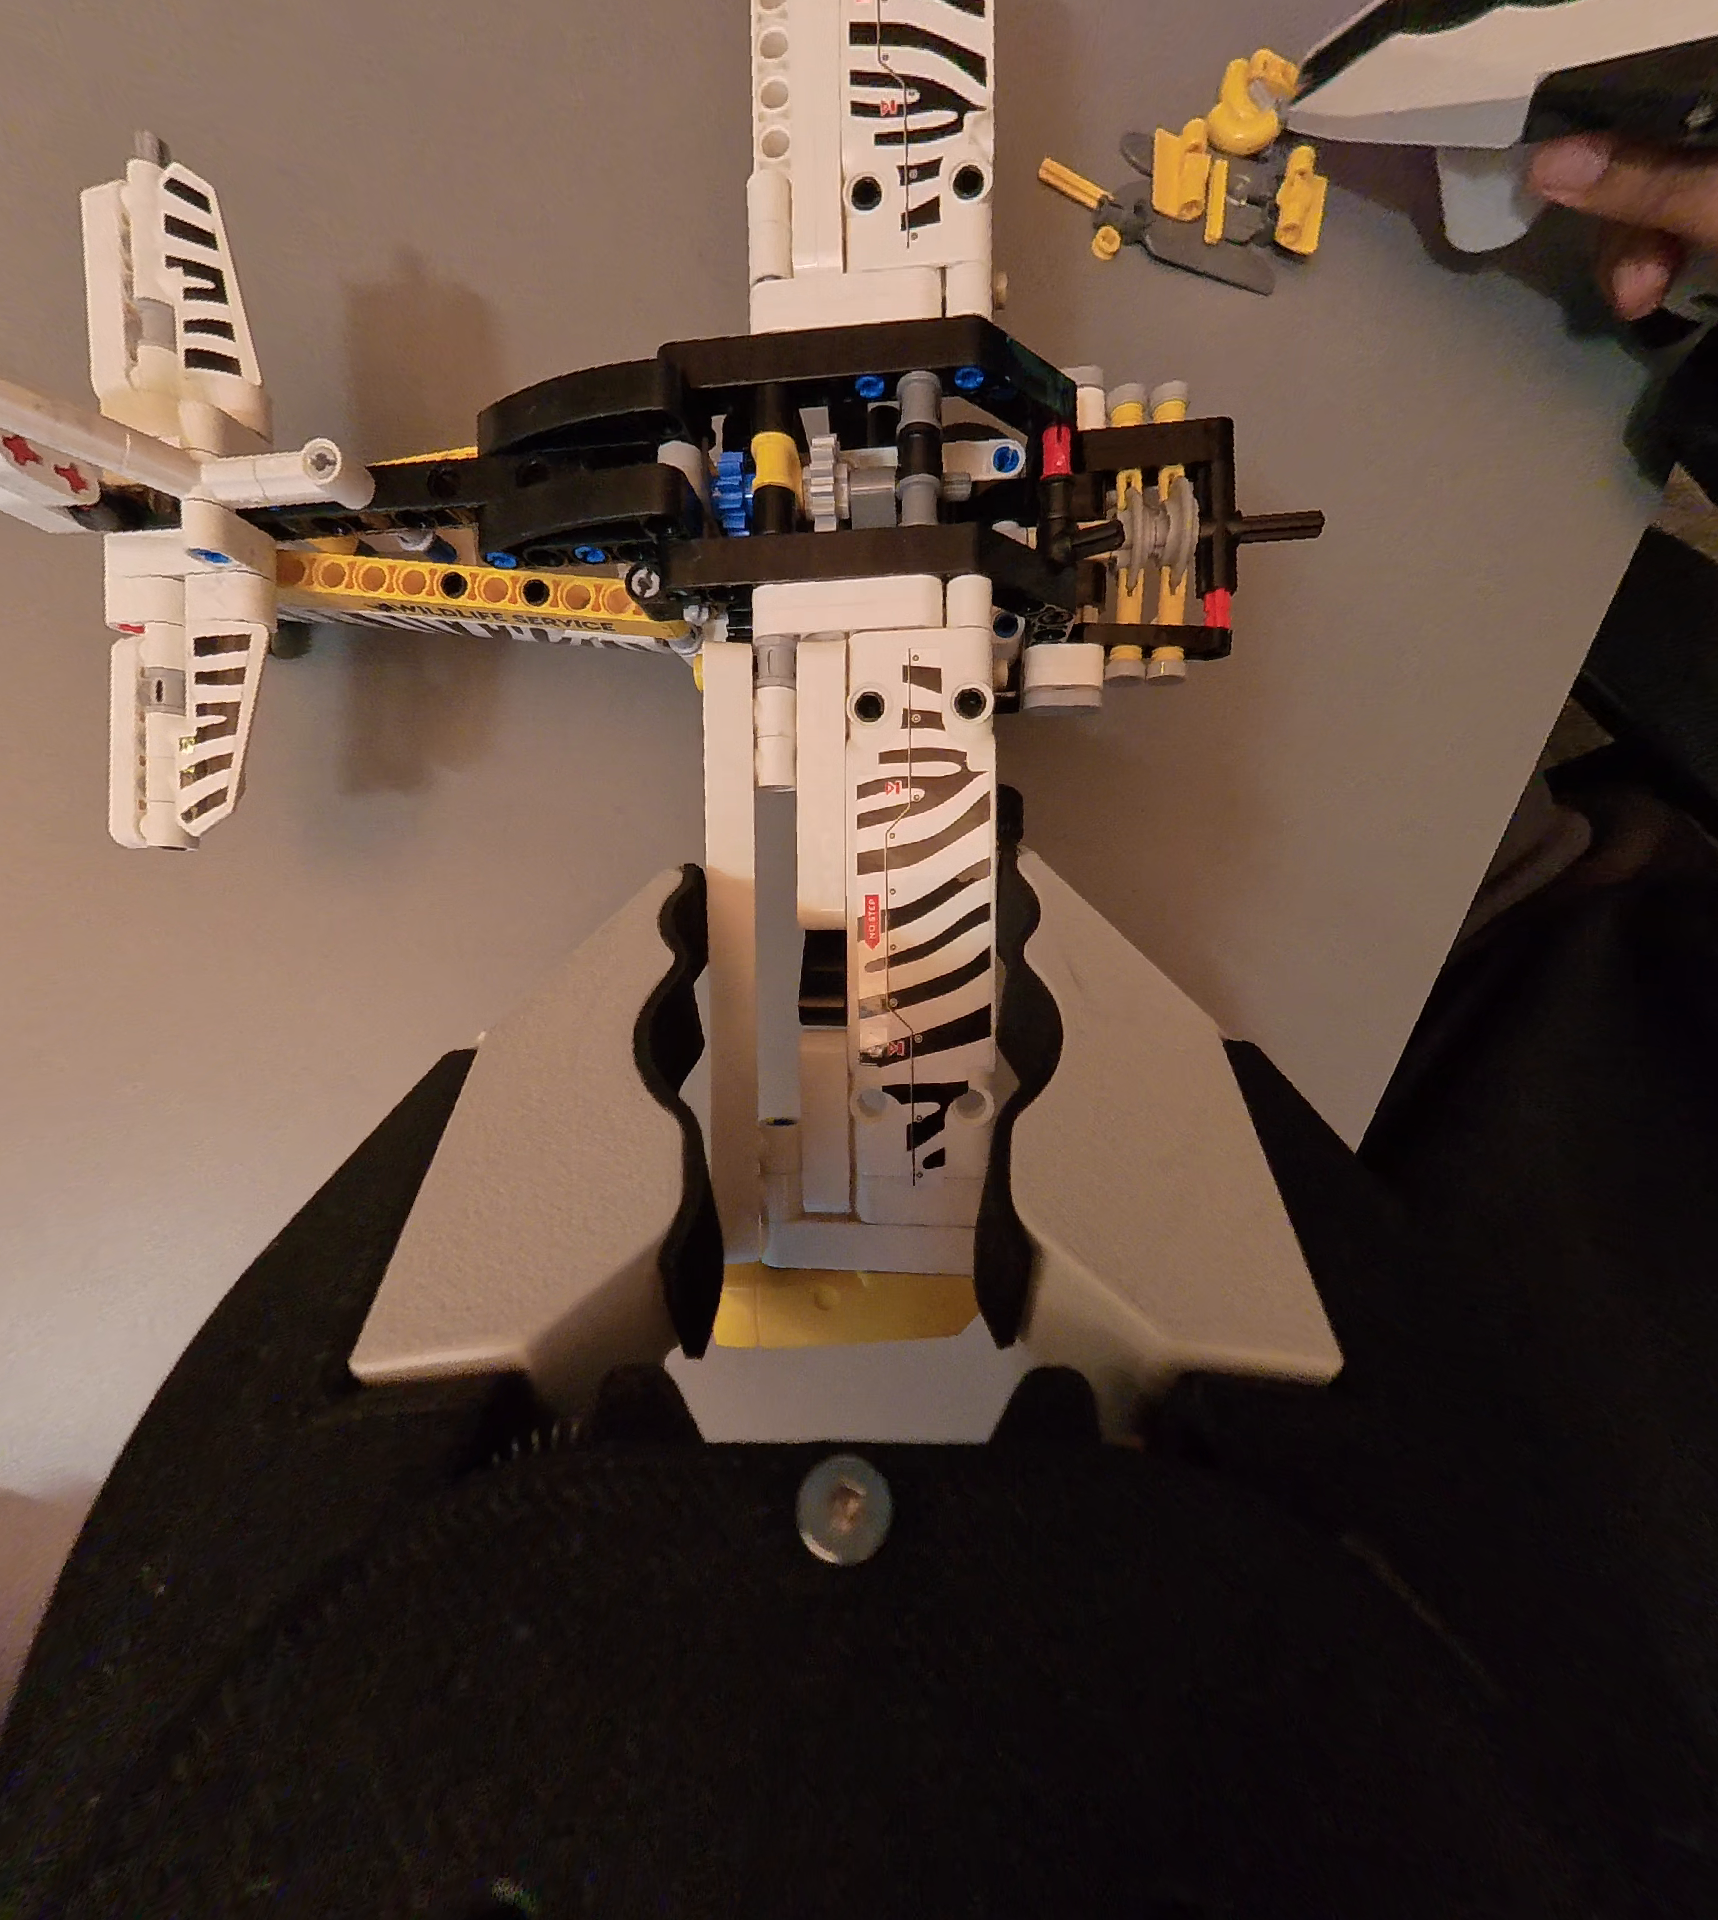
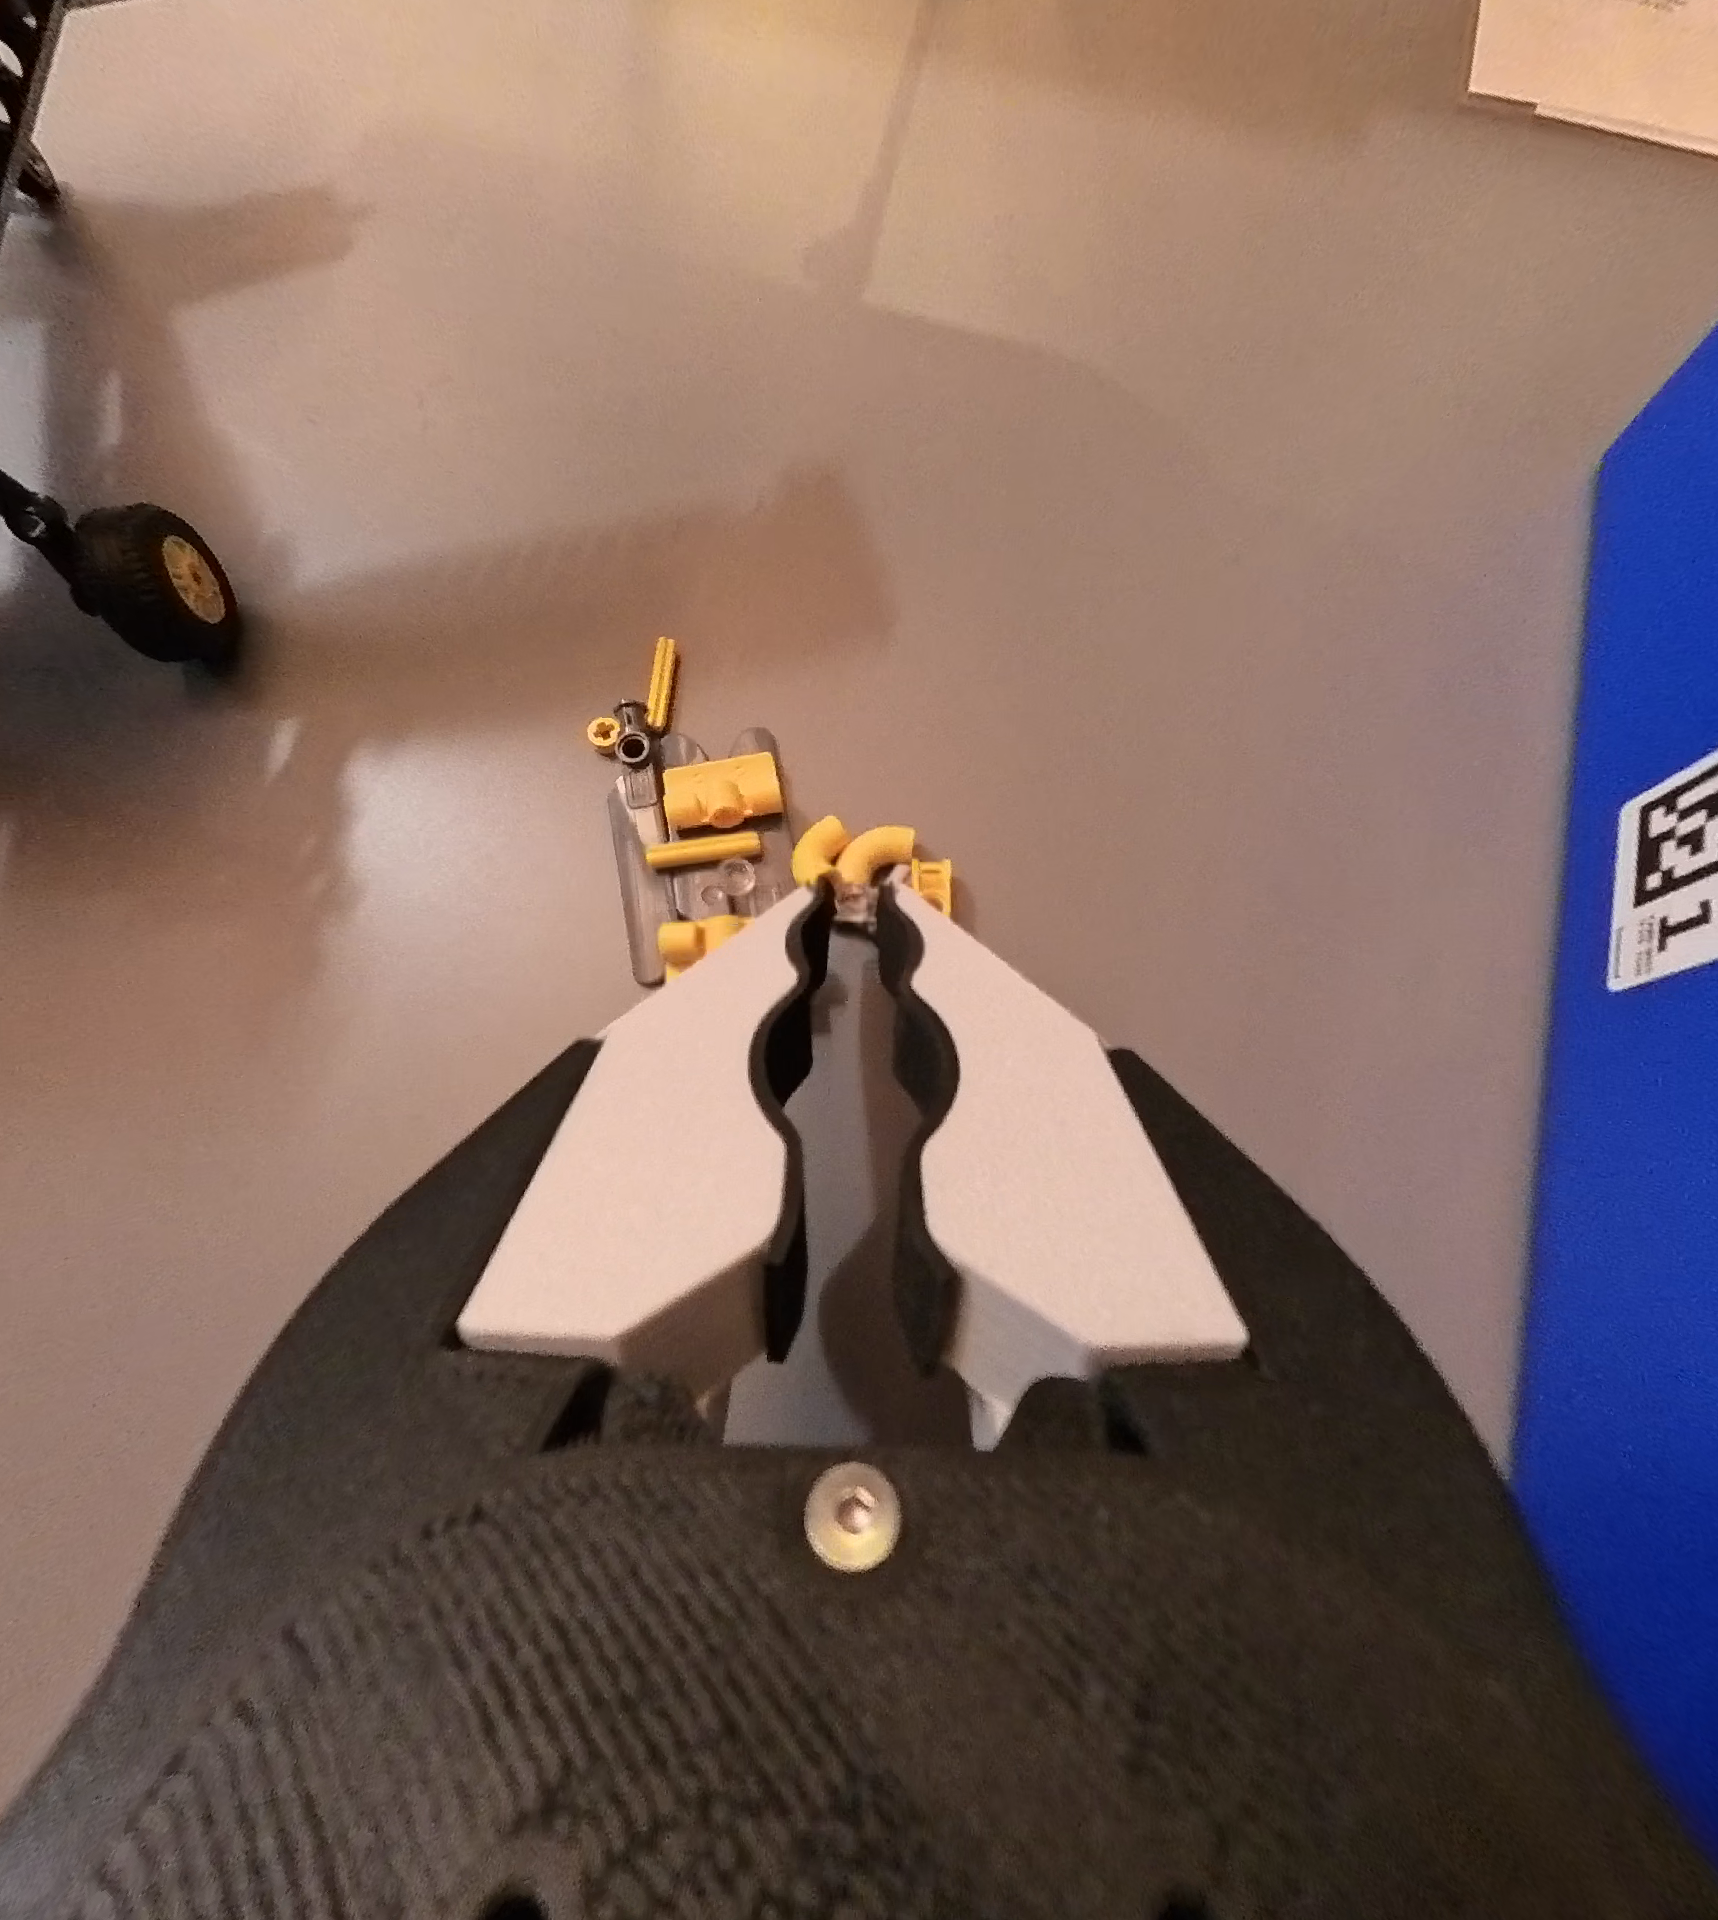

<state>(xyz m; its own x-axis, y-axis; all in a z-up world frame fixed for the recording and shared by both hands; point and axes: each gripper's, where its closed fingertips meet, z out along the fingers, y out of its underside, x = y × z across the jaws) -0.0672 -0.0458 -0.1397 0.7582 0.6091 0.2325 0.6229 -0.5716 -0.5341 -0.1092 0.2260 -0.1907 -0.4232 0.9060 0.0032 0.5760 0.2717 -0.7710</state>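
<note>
Two hand-held grippers over one grey table (image 2: 1146, 520).

Left gripper (image 1: 853, 997) — fingers spread wide and clamped on the near wing (image 1: 922, 935) of a brick-built toy plane (image 1: 834, 488), both black wavy pads pressed against the wing's two long edges. The wing is white with black zebra stripes; its yellow tip (image 1: 834, 1314) lies deep between the fingers. Fuselage crosswise ahead, tail (image 1: 180, 499) to the left, black nose frame (image 1: 1156, 530) to the right, far wing (image 1: 876, 145) running out of the top.

Right gripper (image 2: 853, 899) — fingers almost closed, the tips pinching a small pale grey piece (image 2: 853, 906) joined to a curved yellow part (image 2: 876, 847). Just beside it, a loose heap of yellow and grey bricks (image 2: 699, 831). A plane wheel (image 2: 159, 594) sits well to the left; a blue box (image 2: 1686, 1039) with a black-and-white marker stands at right.
</note>
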